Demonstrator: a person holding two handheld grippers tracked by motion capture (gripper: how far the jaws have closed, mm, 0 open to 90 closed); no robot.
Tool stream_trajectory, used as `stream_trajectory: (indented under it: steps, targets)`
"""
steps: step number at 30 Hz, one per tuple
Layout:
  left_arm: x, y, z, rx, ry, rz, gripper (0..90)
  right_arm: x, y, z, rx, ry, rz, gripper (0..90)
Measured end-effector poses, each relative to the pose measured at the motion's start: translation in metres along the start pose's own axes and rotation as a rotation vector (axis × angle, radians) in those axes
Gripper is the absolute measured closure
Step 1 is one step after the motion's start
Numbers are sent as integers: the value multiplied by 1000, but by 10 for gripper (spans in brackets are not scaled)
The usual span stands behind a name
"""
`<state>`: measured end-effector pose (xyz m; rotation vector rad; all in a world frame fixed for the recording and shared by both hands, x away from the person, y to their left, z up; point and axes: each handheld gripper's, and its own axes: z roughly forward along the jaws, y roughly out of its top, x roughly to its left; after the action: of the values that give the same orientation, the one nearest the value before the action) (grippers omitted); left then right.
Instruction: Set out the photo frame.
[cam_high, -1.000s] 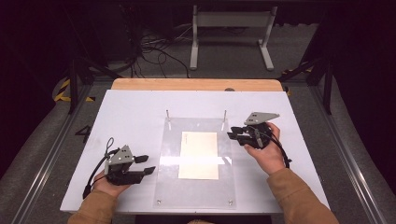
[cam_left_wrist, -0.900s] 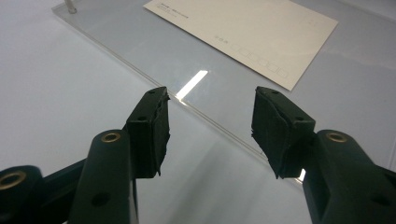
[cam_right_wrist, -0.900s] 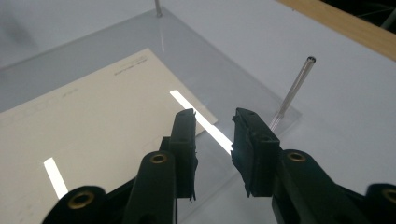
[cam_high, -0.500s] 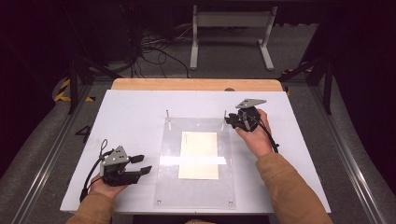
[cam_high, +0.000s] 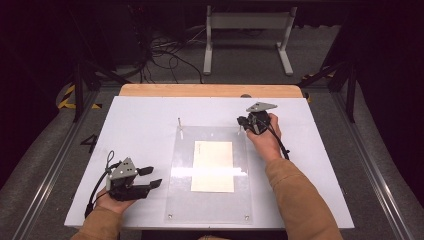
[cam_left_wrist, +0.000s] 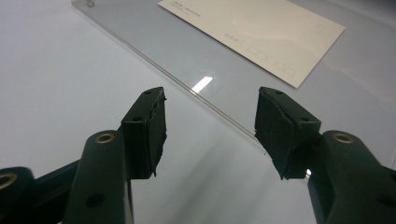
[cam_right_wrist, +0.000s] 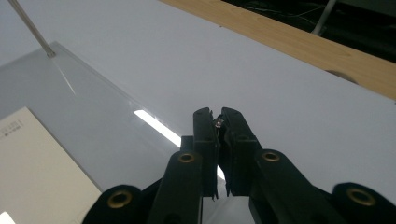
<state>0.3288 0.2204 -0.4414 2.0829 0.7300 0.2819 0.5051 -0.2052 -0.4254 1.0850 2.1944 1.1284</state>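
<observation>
At the sheet's far right corner: my right hand-held gripper (cam_high: 243, 121) has moved there from the right edge; its jaws have just been closing and now clench a thin metal pin (cam_right_wrist: 217, 122).
Near the sheet's left edge: left hand-held gripper (cam_high: 150, 177) released, nothing between the jaws.
Materials: clear glossy acrylic sheet (cam_high: 210, 200) over a matte cream card (cam_high: 213, 165), on the white table (cam_high: 140, 120).
Right gripper view: shows the pin's tip pinched.
</observation>
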Motion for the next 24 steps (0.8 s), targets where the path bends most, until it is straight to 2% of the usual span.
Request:
stream_trajectory:
  steps: [5,9,10,13,20,24]
  targets:
    - [-1,1,2,5,-5,4,434,-3,-2,1,-19,12,5,854]
    - [-3,1,2,3,-4,9,434,-6,-6,4,-50,16,33,855]
    - [-3,1,2,2,-1,14,434,-8,-9,6,-72,23,58,856]
    - [-5,2,1,-2,-1,12,433,-8,-9,7,-72,20,61,857]
    - [-5,2,0,-14,3,12,432,-14,-8,10,-77,46,90,856]
    - [-4,1,-1,-17,4,3,421,-21,-8,14,-86,77,134,856]
